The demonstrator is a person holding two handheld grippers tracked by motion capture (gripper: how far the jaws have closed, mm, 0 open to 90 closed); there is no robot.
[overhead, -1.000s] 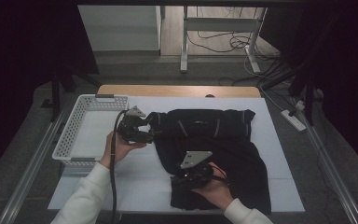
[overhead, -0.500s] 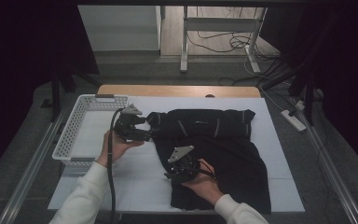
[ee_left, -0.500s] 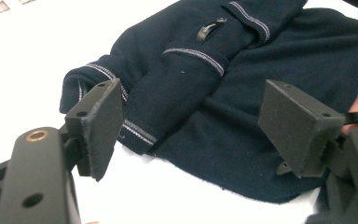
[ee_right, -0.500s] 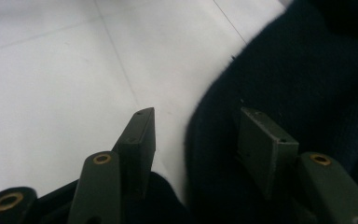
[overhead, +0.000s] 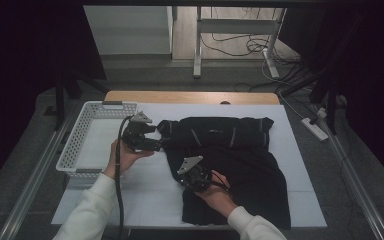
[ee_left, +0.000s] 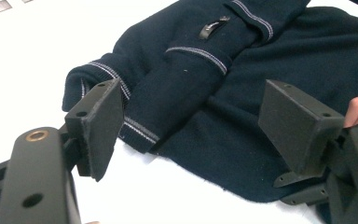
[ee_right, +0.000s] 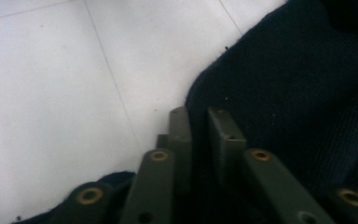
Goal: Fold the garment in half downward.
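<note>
White sleeves, black gripper, brass-looking screws, trailing black cable

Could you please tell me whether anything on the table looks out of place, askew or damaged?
Nothing stands out. The dark sweater lies partly folded on the white table, the white basket sits squarely beside it, and no damage shows.

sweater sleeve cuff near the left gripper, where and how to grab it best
Judging by its pose, grip the striped cuff of the sweater at its free end. It lies flat and folded over the body, its edge facing the open left gripper, so slide one finger under from the white table side.
</note>
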